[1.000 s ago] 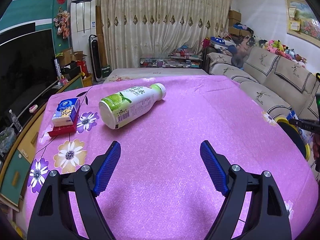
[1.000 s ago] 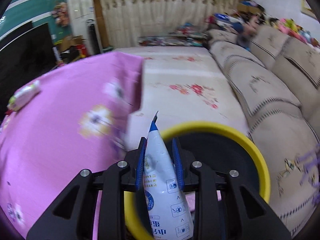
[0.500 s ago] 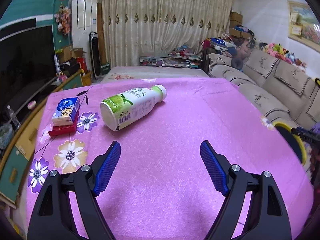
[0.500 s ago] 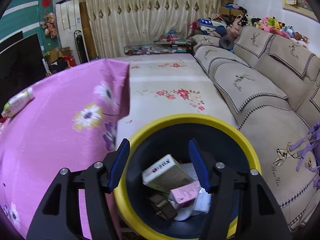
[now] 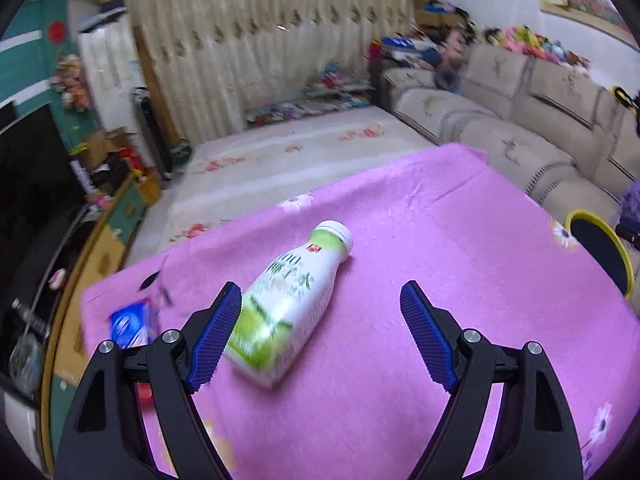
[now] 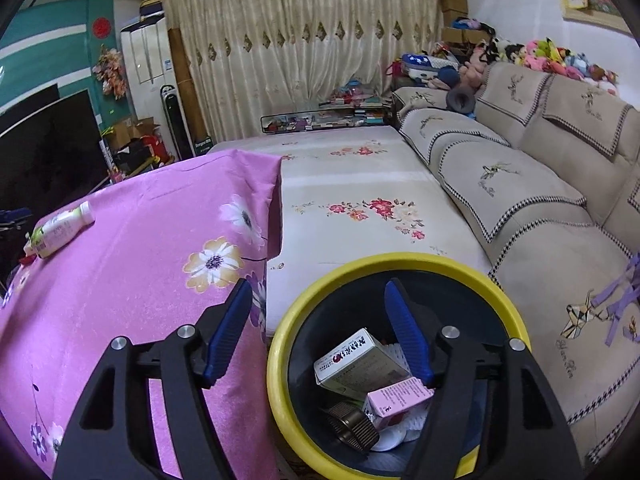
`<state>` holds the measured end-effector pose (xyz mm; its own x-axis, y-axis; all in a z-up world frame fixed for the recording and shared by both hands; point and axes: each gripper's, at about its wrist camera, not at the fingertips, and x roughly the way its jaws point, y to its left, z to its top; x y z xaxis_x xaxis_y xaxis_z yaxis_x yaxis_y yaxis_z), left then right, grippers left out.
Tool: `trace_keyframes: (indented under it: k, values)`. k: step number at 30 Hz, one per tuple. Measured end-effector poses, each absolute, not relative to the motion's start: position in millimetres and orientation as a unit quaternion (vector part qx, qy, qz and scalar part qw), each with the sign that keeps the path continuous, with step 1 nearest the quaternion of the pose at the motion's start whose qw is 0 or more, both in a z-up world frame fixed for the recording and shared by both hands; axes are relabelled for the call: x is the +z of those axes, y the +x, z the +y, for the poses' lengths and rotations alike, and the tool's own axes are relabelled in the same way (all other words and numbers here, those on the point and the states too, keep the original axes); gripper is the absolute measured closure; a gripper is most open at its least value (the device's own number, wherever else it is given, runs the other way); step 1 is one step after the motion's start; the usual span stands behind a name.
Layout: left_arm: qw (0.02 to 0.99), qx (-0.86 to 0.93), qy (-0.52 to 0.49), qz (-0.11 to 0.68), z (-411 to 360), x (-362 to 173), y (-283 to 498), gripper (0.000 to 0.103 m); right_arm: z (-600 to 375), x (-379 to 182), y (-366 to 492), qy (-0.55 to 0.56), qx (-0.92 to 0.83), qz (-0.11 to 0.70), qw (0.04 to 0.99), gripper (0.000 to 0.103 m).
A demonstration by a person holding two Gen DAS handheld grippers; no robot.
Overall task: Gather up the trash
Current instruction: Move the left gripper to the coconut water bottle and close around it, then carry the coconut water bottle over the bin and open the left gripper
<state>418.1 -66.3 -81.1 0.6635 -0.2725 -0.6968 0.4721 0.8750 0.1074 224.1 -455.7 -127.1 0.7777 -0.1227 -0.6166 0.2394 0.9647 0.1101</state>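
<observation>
A white and green plastic bottle point(image 5: 288, 304) lies on its side on the pink flowered tablecloth point(image 5: 420, 248). My left gripper point(image 5: 320, 330) is open, just short of the bottle, whose base lies by the left fingertip. The bottle also shows far left in the right wrist view point(image 6: 60, 230). My right gripper point(image 6: 318, 330) is open and empty above the yellow-rimmed black bin point(image 6: 360, 266), which holds a white carton point(image 6: 356, 362), a pink box point(image 6: 396, 398) and other rubbish. The bin also shows at the table's right edge in the left wrist view point(image 5: 600, 248).
A blue carton point(image 5: 130, 324) on a red box lies at the table's left edge, behind my left finger. A beige sofa point(image 6: 540, 184) runs along the right. A flowered mat point(image 6: 352, 184) covers the floor beyond the table. A TV point(image 6: 44, 148) stands at left.
My right gripper opened and dropped the white and blue pouch into the bin. My left gripper moved forward and left up to the bottle.
</observation>
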Motion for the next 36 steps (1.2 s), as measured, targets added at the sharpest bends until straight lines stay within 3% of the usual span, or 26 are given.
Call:
trace_keyframes:
  k: [15,24,29,36]
  values:
    - [0.839,-0.247,0.188,0.447,-64,-123,495,0.023,-460,-129,239,0.107,-0.092,0.326,0.935,0.037]
    - [0.802,-0.264,0.222,0.488,-72,-139,520,0.033,-457,-130,239,0.106,-0.089,0.336,0.932,0.037]
    - [0.791,-0.269,0.239,0.494,-79,-141,522,0.044,-458,-132,237,0.108,-0.090,0.338,0.931,0.037]
    - [0.798,-0.246,0.249,0.490,-88,-135,513,0.048,-453,-125,228,0.108,-0.083,0.329,0.934,0.037]
